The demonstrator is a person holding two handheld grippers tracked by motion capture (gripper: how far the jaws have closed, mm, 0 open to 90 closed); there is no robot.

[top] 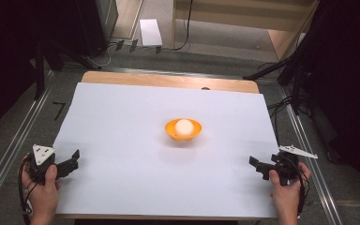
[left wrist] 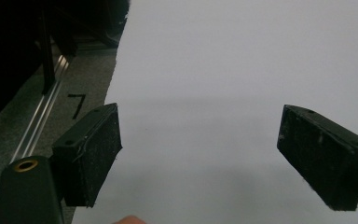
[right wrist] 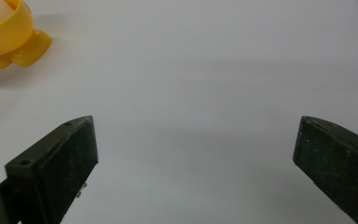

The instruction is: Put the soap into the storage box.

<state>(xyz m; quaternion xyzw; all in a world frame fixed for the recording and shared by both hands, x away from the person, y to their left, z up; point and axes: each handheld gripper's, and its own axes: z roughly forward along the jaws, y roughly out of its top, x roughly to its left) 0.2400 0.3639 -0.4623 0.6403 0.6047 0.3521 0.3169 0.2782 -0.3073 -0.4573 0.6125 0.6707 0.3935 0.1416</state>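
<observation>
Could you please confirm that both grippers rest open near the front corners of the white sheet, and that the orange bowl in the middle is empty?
Not quite: the orange bowl is not empty; the high view shows a white ball sitting in it. The rest holds: the left gripper and the right gripper are both open near the front corners of the white sheet.

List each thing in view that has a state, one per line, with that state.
Left tool: open, holding nothing, at the near left edge of the sheet.
Right tool: open, holding nothing, at the near right edge.
Orange bowl: upright mid-sheet, holding the ball.
White ball: resting inside the bowl.
White sheet: lying flat on the table.
</observation>
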